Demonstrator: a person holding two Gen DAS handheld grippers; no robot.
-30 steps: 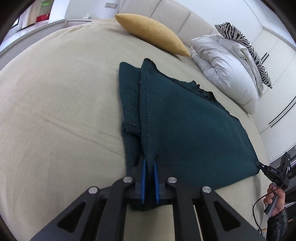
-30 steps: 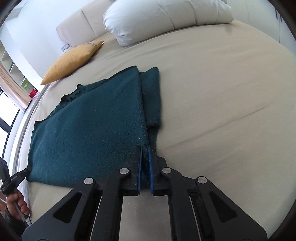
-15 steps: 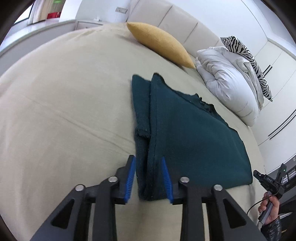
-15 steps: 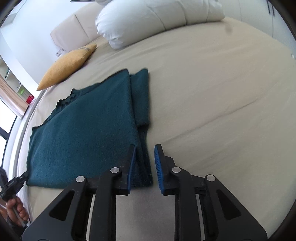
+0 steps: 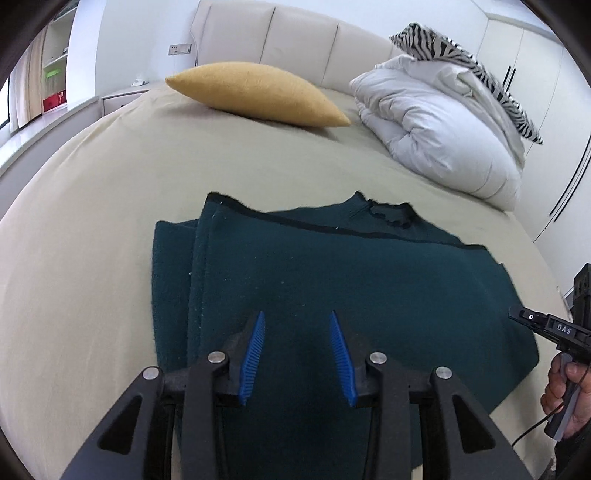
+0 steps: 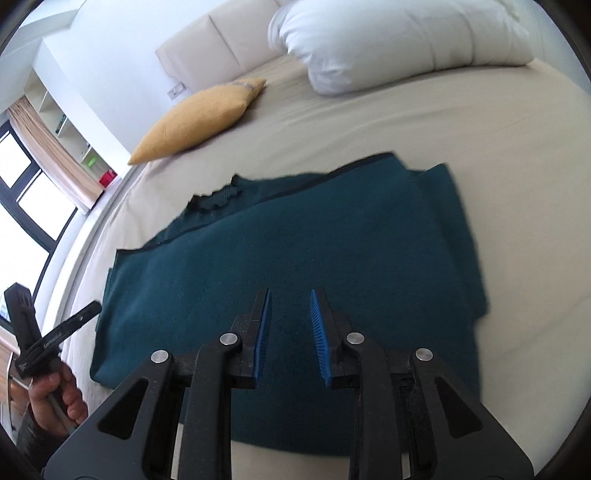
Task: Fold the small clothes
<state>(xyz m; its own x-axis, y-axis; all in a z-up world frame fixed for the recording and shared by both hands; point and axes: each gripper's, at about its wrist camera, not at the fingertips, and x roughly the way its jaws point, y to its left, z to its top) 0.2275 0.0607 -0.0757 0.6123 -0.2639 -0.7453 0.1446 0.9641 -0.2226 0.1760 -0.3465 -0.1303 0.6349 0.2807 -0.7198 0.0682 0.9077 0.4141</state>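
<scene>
A dark teal knit garment (image 5: 332, 273) lies flat on the beige bed, with both side edges folded inward; it also shows in the right wrist view (image 6: 295, 236). My left gripper (image 5: 297, 325) is open and empty, hovering above the garment's near edge. My right gripper (image 6: 290, 306) is open and empty, also above the garment's near part. In the left wrist view the right gripper's tip shows at the right edge (image 5: 546, 325). In the right wrist view the left gripper shows at the left edge (image 6: 55, 336).
A mustard cushion (image 5: 255, 92) and a white folded duvet (image 5: 436, 125) with a zebra-print pillow (image 5: 465, 55) lie at the head of the bed (image 5: 92, 184). The padded headboard (image 5: 295, 33) stands behind. Windows and shelves (image 6: 37, 147) are to the left.
Both grippers were shut on the garment's folded side edges, opened and let go, then swung to point across the garment from its near edge.
</scene>
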